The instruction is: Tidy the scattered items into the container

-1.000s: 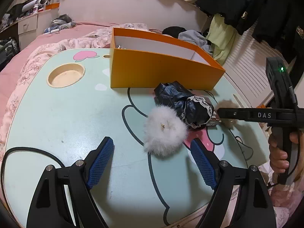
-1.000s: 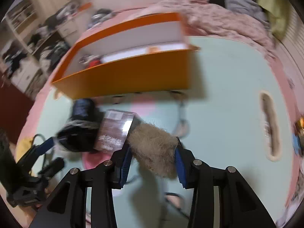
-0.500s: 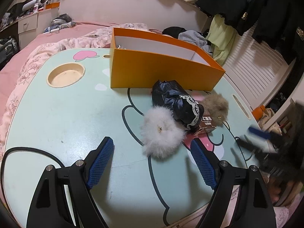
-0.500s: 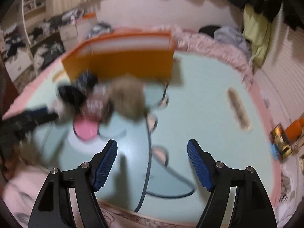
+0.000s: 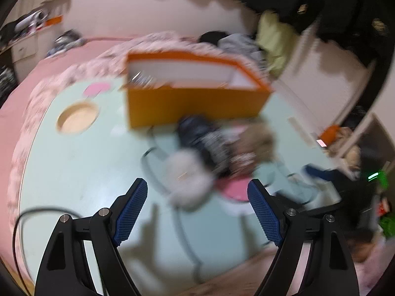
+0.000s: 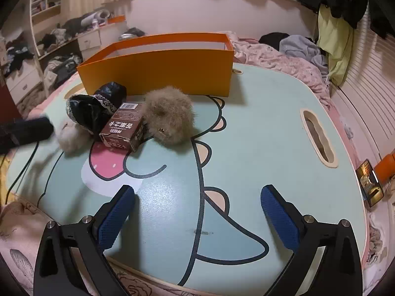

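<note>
An orange box (image 6: 158,69) stands at the back of the mint cartoon table (image 6: 259,128); it also shows blurred in the left wrist view (image 5: 195,96). In front of it lie a tan fur pompom (image 6: 169,118), a brown carton (image 6: 124,129), a black lace-trimmed bundle (image 6: 96,104) and a white fur pompom (image 6: 70,134). The white pompom (image 5: 188,177) sits just beyond my left gripper (image 5: 197,212), which is open and empty. My right gripper (image 6: 197,217) is open and empty near the table's front edge, well back from the items.
A round cup hole (image 5: 77,119) sits at the table's left and a slot handle (image 6: 318,138) at its right. A black cable (image 5: 37,212) runs over the left front. A phone (image 6: 370,182) lies off the right edge. Pink bedding surrounds the table.
My right gripper let go of the tan pompom, opened and pulled back toward the front edge. The pompom now rests beside the carton. My left gripper is moving, its view blurred.
</note>
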`<state>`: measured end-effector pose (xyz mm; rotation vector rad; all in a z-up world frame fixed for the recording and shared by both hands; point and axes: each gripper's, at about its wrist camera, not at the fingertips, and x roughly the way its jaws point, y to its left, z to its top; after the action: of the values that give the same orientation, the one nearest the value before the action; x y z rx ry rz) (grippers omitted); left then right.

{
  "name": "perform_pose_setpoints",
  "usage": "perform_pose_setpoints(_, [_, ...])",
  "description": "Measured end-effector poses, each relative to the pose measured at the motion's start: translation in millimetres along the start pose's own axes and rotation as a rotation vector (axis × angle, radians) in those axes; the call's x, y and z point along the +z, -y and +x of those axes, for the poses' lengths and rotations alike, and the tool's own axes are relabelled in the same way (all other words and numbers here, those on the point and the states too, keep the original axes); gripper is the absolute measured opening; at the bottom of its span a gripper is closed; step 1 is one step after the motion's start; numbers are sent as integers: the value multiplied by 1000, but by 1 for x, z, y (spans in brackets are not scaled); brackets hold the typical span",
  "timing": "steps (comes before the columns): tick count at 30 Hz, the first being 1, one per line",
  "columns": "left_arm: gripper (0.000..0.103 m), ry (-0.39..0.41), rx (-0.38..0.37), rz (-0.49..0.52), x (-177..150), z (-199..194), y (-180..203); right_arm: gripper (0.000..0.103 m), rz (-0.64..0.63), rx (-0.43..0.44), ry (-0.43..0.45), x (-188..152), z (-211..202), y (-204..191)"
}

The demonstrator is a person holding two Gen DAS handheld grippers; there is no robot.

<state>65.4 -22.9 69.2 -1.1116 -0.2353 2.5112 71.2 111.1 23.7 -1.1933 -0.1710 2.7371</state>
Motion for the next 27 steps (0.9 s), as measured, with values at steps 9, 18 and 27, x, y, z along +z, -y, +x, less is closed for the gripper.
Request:
perform_pose_setpoints(9, [83, -95, 34, 11, 124, 33, 29, 103, 3, -4, 2, 0, 0, -1])
perform_pose_setpoints(18, [61, -364, 124, -38, 164, 152, 30, 103, 6, -1, 12, 0, -2, -1])
perform_pose_setpoints(27, [30, -462, 127, 16, 151, 204, 31, 103, 14, -1, 13, 1, -2, -2])
